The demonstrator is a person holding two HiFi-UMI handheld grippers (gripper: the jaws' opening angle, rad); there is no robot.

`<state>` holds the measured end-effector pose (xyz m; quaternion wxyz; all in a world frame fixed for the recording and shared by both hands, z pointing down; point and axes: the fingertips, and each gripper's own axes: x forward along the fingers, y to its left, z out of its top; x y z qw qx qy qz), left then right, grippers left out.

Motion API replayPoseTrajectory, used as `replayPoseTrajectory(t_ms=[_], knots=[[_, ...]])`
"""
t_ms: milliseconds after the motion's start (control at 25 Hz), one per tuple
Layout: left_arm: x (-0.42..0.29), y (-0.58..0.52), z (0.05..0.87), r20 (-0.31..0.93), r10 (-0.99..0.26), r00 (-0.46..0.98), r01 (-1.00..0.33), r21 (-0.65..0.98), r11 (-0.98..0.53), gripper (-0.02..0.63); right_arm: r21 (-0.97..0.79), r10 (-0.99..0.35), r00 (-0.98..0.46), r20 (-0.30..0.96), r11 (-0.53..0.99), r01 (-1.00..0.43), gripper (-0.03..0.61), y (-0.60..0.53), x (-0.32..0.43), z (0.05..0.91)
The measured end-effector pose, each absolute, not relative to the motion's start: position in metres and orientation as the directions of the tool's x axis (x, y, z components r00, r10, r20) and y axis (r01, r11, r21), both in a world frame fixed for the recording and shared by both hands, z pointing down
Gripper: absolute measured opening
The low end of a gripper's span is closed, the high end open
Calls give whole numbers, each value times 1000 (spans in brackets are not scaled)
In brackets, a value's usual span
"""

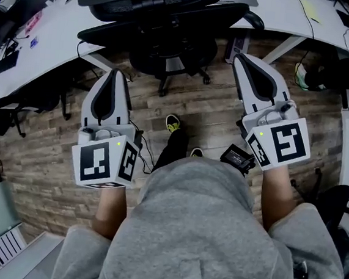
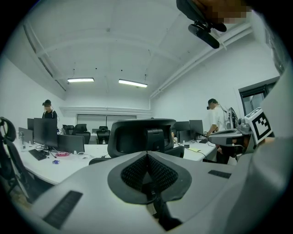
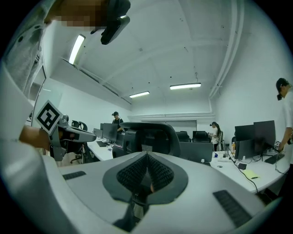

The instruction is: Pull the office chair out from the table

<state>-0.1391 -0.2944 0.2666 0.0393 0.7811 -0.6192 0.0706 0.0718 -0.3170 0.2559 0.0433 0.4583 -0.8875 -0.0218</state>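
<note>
A: Where's the chair?

B: Black mesh-back office chair (image 1: 161, 18), top centre of head view, pushed in at the curved white table (image 1: 56, 32). Not pulled out yet.

A: Grippers?

B: Grey-white left gripper (image 1: 114, 75) at centre-left, right gripper (image 1: 240, 59) upper right of centre. Both w/ jaws pressed together, nothing between. Both aimed at the chair, apart from it, no contact.

A: Progress?

B: Approx. nil, I'd say. Left to do: reach the backrest, get hold of it, roll it back over the wood-plank floor (image 1: 214, 109).
</note>
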Motion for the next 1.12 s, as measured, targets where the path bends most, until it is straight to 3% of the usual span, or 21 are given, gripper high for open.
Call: replayPoseTrajectory(t_ms=[360,560,1120], knots=[[-158,-338,277,195,-961,195,-979,-27,-204,11,127,-819,-563,114,574,-809,29,-373,84,268],[-173,-360,277,203,-961,189,-979,-40,-201,11,302,-841,-526,128,538,-787,29,-405,92,247],[-208,-403,283,211,-959,191,-979,-30,-202,11,293,-846,-499,188,534,-793,31,-436,76,261]])
